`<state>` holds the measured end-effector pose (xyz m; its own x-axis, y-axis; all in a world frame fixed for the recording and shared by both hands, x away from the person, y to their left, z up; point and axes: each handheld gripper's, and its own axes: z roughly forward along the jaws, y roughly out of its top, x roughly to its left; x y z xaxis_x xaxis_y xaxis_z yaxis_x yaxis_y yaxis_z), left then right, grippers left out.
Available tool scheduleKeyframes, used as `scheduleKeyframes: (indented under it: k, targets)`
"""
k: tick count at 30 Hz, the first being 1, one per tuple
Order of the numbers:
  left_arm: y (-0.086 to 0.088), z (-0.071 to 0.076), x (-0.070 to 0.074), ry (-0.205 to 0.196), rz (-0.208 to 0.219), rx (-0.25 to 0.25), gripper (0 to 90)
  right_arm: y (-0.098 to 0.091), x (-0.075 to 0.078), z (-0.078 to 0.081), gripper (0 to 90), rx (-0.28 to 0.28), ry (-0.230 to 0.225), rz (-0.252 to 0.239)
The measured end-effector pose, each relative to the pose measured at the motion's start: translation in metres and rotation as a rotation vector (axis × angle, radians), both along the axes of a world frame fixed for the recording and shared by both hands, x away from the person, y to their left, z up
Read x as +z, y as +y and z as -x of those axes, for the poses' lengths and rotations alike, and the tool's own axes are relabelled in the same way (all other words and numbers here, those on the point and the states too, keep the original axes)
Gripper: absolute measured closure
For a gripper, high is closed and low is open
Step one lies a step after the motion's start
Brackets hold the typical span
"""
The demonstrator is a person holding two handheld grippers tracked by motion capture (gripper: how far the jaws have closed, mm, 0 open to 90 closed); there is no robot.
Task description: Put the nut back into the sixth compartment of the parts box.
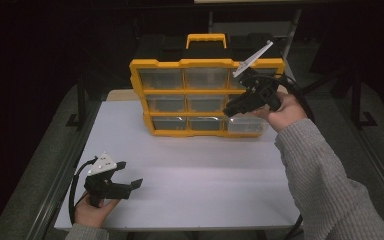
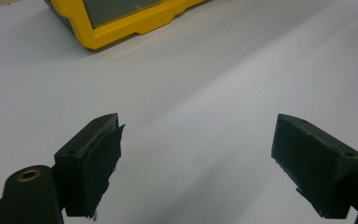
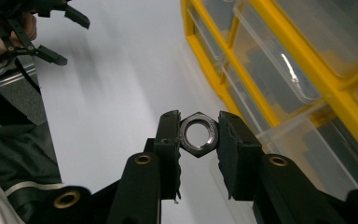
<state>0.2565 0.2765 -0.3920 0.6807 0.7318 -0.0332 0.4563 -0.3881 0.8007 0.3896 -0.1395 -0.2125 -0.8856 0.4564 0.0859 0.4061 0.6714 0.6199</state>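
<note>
Clamping a steel hex nut [image 3: 198, 134], my right gripper's [image 3: 198, 140] fingers hover at three o'clock beside the yellow drawer organizer [image 1: 157, 63], left gripper's [image 2: 196, 154] fingers apart.

Drawer cabinet [image 1: 180, 95] stands upright at desk [image 1: 190, 190] rear, centre. Nut [image 3: 198, 133] sits betw. right gripper [image 3: 199, 135] pads, in front of cabinet's right drawers. Left gripper [image 1: 130, 176] near desk's front-left corner, well apart.

Workshop: yellow parts organizer [image 1: 180, 95], bench [image 1: 190, 175]
</note>
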Motion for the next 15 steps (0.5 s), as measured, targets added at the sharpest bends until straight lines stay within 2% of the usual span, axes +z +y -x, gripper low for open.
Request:
scheduleKeyframes:
  k: [15]
  targets:
    - [0.000, 0.000, 0.000, 0.000, 0.002, 0.001, 15.3, -0.025, 0.000, -0.014, 69.0, -0.100, -0.004, 0.012]
